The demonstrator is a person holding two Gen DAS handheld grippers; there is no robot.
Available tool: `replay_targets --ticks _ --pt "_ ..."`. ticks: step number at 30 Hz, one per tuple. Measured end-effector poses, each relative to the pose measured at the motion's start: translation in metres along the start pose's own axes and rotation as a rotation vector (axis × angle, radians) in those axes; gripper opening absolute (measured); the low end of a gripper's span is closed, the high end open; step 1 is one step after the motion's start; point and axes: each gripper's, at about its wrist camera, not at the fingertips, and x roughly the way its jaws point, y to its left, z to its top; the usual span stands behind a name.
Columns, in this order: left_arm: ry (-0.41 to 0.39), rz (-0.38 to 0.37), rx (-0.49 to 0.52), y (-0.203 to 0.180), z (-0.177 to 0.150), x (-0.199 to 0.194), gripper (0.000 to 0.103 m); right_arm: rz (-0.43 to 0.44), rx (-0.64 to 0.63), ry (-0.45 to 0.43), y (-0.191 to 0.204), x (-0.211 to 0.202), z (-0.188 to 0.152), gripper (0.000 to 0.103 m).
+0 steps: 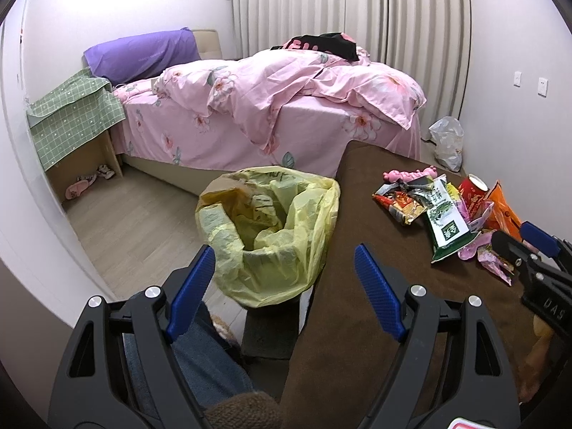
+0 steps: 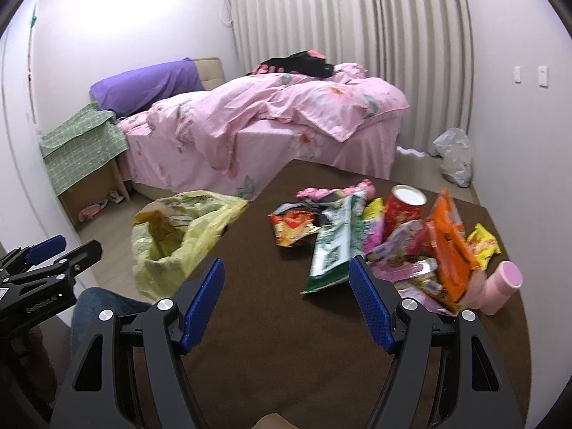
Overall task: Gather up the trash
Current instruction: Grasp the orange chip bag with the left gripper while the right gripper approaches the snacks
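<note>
Your left claw [image 1: 284, 275] stands wide open and empty, above the yellow-lined bin [image 1: 268, 236] at the brown tabletop's [image 2: 268, 339] edge. Your right claw [image 2: 286, 291] gapes empty too; the wrapper pile [image 2: 386, 236] lies at its one o'clock.

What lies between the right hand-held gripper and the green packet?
Only bare brown cloth, in the right wrist view. The open right hand-held gripper holds nothing; the green packet lies just ahead.

Wrappers [image 2: 375, 236] on table [image 2: 264, 321], bin [image 1: 268, 236] left, bed [image 1: 271, 107] behind
</note>
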Motion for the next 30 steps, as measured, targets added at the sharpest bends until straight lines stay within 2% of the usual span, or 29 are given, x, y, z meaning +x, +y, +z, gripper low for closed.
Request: replay_targets --ticks 6,10,14,18,20,22,25,27,30 --pt "-0.016 -0.072 0.054 -0.025 0.004 0.021 0.076 -0.11 0.023 -0.017 -0.039 -0.005 0.001 0.069" --pt "-0.011 -0.177 0.11 -0.055 0.012 0.041 0.076 -0.202 0.051 -0.021 -0.078 -0.009 -0.002 0.069" --pt "-0.006 -0.245 0.143 -0.088 0.02 0.063 0.076 -0.281 0.051 -0.03 -0.114 -0.015 -0.003 0.069" --pt "0.003 -0.324 0.144 -0.117 0.026 0.084 0.078 -0.375 0.04 -0.047 -0.17 -0.014 0.001 0.069" --pt "0.035 -0.374 0.162 -0.133 0.031 0.097 0.078 -0.406 0.044 -0.032 -0.201 -0.008 0.003 0.069" --pt "0.062 -0.403 0.168 -0.145 0.034 0.108 0.078 -0.393 0.066 -0.01 -0.232 0.002 0.008 0.069" --pt "0.095 -0.404 0.176 -0.159 0.04 0.12 0.078 -0.349 0.102 0.033 -0.285 0.023 0.015 0.068" --pt "0.104 -0.394 0.174 -0.165 0.043 0.126 0.078 -0.287 0.126 0.082 -0.319 0.048 0.019 0.068" --pt "0.096 -0.376 0.174 -0.168 0.046 0.129 0.078 -0.26 0.139 0.13 -0.355 0.081 0.018 0.063"
